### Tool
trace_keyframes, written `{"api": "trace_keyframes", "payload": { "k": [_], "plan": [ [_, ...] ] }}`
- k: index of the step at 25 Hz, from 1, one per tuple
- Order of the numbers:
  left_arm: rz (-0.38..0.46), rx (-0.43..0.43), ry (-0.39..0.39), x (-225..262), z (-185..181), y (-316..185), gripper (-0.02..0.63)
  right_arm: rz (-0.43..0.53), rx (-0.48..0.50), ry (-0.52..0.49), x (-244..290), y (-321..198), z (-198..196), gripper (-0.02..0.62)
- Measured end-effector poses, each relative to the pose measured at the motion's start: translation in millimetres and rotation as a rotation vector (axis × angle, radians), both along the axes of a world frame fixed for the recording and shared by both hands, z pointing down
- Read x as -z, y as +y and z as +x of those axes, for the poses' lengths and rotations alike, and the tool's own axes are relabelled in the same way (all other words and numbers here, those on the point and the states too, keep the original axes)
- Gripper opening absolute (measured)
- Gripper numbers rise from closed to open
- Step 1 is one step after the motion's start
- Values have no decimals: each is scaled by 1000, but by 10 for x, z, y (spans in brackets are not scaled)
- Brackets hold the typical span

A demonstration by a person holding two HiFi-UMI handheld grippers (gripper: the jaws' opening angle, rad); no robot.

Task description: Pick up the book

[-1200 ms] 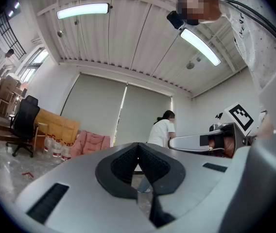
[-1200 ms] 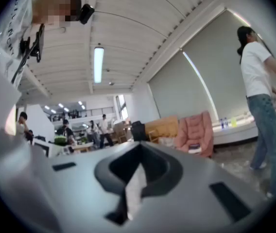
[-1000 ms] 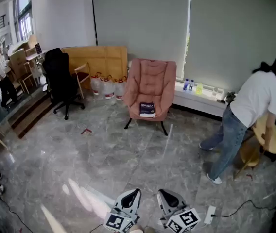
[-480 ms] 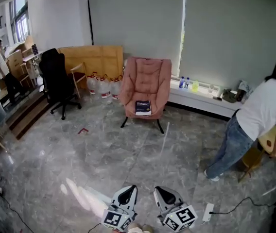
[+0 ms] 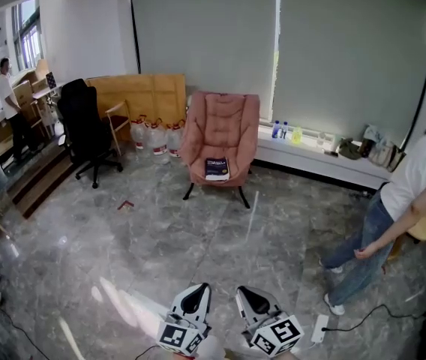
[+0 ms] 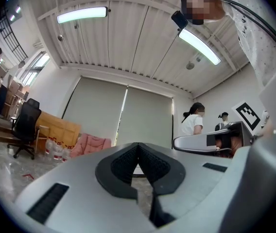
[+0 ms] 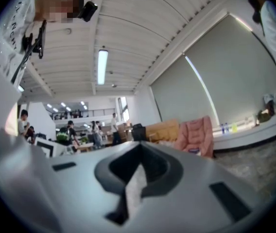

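The book (image 5: 217,169), dark-covered, lies flat on the seat of a pink armchair (image 5: 222,126) far across the marble floor. My left gripper (image 5: 196,295) and right gripper (image 5: 249,297) hang side by side at the head view's bottom edge, well short of the chair. Both are shut with nothing between the jaws. In the left gripper view the left gripper (image 6: 138,145) points across the room, with the armchair (image 6: 92,142) small at its left. The right gripper (image 7: 139,147) also points level; the armchair (image 7: 196,132) and a dark speck of book (image 7: 193,150) show at its right.
A black office chair (image 5: 85,130), a wooden board (image 5: 134,94) and water jugs (image 5: 155,135) stand left of the armchair. A person (image 5: 404,208) stands at the right, by a low ledge (image 5: 310,156). A power strip (image 5: 319,328) and cable lie near my right gripper. Steps (image 5: 40,182) rise at left.
The person at the right has straightened up and shifted toward the right edge. The armchair sits slightly higher and further left in the head view. Both grippers keep their places.
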State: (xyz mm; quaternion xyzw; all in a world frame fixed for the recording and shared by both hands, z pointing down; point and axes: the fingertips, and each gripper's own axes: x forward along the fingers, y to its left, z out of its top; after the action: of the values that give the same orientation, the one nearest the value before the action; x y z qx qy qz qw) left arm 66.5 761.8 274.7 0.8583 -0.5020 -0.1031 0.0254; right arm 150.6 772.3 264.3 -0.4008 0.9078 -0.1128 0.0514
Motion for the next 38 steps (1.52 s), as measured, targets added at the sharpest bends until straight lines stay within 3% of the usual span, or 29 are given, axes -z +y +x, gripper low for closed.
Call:
{"api": "trace_keyframes", "payload": {
  "k": [9,18,25,38],
  "plan": [
    [-14,10,-6,-164,-138,-234,14,-7,11,-4,-145,-223,-132,12],
    [-12,18,-35,-240,-371,-978,14,8,-37,18,-179,-1015,-373,12],
    [36,14,-74,-89,-403,-1653,14,61,-97,23,-44,-1691,-381,12],
    [81,-22,-34,87,-532,-2491,14,122,-181,36,82,-2532,-412,12]
  ]
}}
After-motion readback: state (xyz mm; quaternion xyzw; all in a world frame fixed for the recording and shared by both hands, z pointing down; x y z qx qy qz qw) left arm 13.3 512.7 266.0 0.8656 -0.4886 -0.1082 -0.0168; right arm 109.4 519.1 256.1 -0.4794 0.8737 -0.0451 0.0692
